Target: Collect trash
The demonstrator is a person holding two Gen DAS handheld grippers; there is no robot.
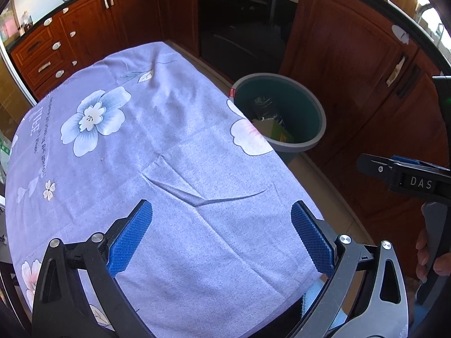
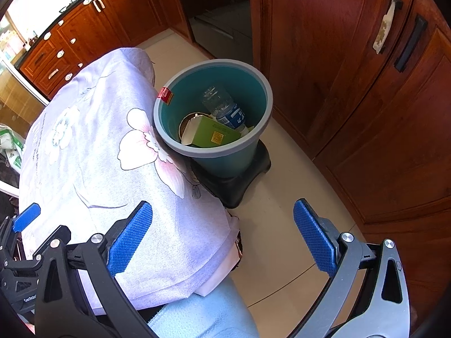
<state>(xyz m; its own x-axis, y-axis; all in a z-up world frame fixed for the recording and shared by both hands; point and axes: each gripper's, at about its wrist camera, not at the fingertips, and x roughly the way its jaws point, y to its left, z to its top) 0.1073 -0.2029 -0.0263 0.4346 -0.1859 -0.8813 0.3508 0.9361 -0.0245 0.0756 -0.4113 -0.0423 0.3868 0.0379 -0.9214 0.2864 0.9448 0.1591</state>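
While both tools hang with their blue-padded jaws spread wide and nothing between them, the left gripper [image 1: 221,236] hovers over a table draped in a lilac floral cloth [image 1: 169,152], and the right gripper [image 2: 222,235] sits above the table's near corner and the pale tiled floor [image 2: 282,211]. Trash lies inside the teal bin [image 2: 253,84] beside the table's edge: a clear plastic bottle [image 2: 222,107] and a green carton [image 2: 214,135]. That bin stands on a black stool [image 2: 239,180], near dark wooden cabinets [image 2: 352,84].
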